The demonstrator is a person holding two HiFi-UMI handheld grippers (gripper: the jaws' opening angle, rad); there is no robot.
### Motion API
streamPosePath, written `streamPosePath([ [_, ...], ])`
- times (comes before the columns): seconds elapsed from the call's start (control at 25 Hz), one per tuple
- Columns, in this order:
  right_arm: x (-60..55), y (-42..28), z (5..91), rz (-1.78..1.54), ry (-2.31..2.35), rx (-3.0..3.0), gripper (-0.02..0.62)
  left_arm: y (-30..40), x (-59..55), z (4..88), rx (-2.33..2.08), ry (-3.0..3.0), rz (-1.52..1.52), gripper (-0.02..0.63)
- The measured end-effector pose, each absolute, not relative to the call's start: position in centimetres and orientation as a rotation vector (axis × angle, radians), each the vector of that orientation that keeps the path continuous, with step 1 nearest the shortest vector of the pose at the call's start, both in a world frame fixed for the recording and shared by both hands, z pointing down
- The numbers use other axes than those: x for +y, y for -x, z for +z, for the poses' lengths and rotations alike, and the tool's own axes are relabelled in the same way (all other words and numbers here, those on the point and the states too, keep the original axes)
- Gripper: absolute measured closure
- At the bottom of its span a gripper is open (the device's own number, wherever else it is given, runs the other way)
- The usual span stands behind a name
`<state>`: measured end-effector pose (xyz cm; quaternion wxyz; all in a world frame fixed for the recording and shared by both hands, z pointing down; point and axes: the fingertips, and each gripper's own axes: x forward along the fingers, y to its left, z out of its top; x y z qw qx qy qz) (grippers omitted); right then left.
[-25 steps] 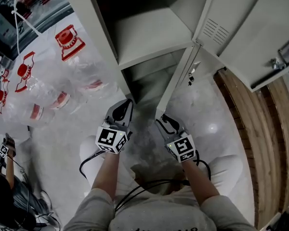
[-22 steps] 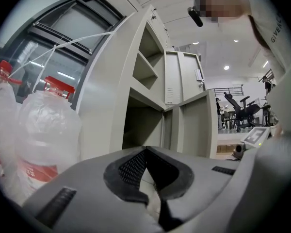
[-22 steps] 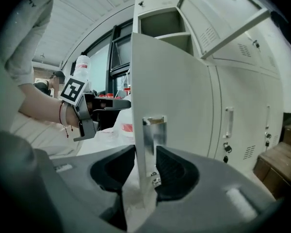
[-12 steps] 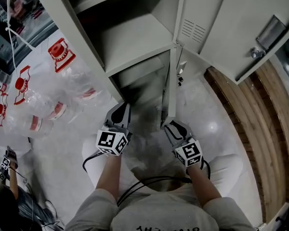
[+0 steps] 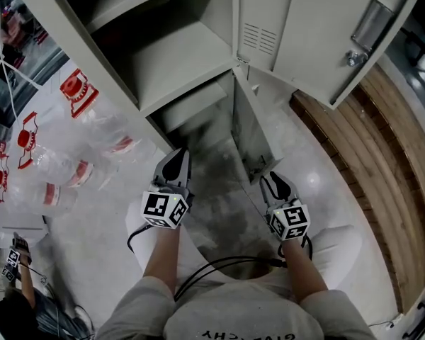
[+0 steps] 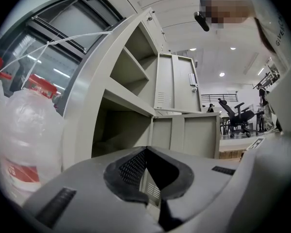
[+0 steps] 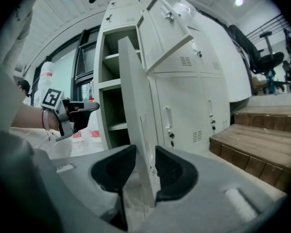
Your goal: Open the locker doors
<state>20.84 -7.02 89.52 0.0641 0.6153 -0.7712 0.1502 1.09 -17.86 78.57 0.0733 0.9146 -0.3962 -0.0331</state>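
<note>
beside the locker [image 5: 92,55], clear plastic bottles [image 5: 99,132]

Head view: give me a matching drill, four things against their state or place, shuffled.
Things:
1. left gripper
2. right gripper
3. upper locker door
4. plastic bottles

States:
A. on the floor beside the locker, red caps
B. shut, empty
C. swung open, latch showing
D. clamped on the lower locker door edge

Pairs: 1-B, 2-D, 3-C, 4-A.
The right gripper's jaws have just closed slightly further on that door.

Left gripper [image 6: 146,147] jaws together before open locker [image 6: 87,110].
</note>
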Motion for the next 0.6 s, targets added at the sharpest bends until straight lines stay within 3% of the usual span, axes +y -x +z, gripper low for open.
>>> streamPosePath([
  [0.28, -8.1, -27.4, 89.4, 0.487, -2.126, -2.156, 0.585, -1.2, -17.3, 78.2, -1.192, -2.741, -0.113, 0.607],
  [0.6, -10.2, -32.3, 89.4, 0.556, -2.264, -2.058, 0.595, 0.4, -17.6, 77.5, -1.246, -2.734, -0.110, 0.607],
])
